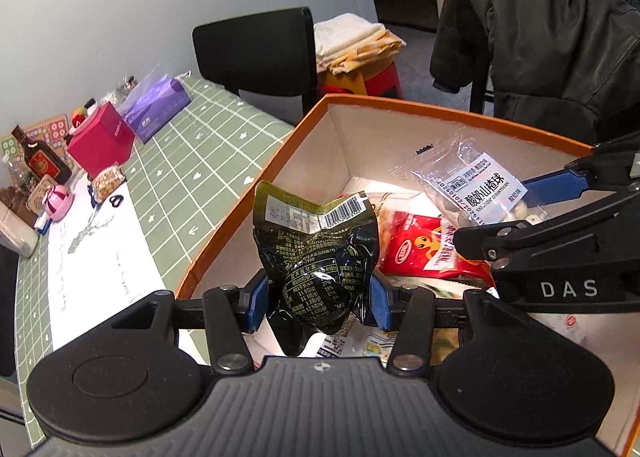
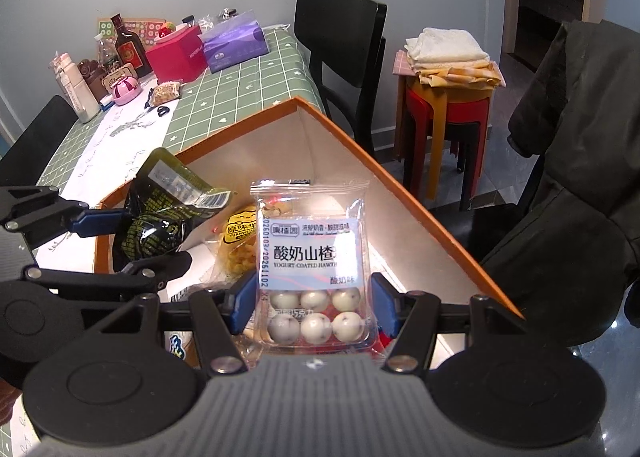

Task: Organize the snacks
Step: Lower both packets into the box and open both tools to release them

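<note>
My left gripper (image 1: 318, 303) is shut on a crumpled dark green snack pouch (image 1: 316, 245), held over the near corner of the orange-rimmed box (image 1: 248, 193). The same pouch (image 2: 160, 225) shows at the left of the right wrist view, between the left gripper's blue pads. My right gripper (image 2: 314, 307) is shut on a clear packet of yogurt-coated hawthorn balls (image 2: 314, 257), held upright above the box (image 2: 400, 193). That packet (image 1: 476, 189) appears at the right of the left wrist view. Inside the box lie a red packet (image 1: 424, 249) and a yellow-labelled bag (image 2: 240, 245).
The green checked table (image 1: 188, 161) carries a red box (image 1: 102, 143), a purple tissue pack (image 1: 156, 107), a dark bottle (image 1: 42, 163) and small items along the wall. Black chairs (image 1: 260, 53), a stool stack with folded cloths (image 2: 448, 97) and a dark jacket (image 2: 580, 177) stand beyond.
</note>
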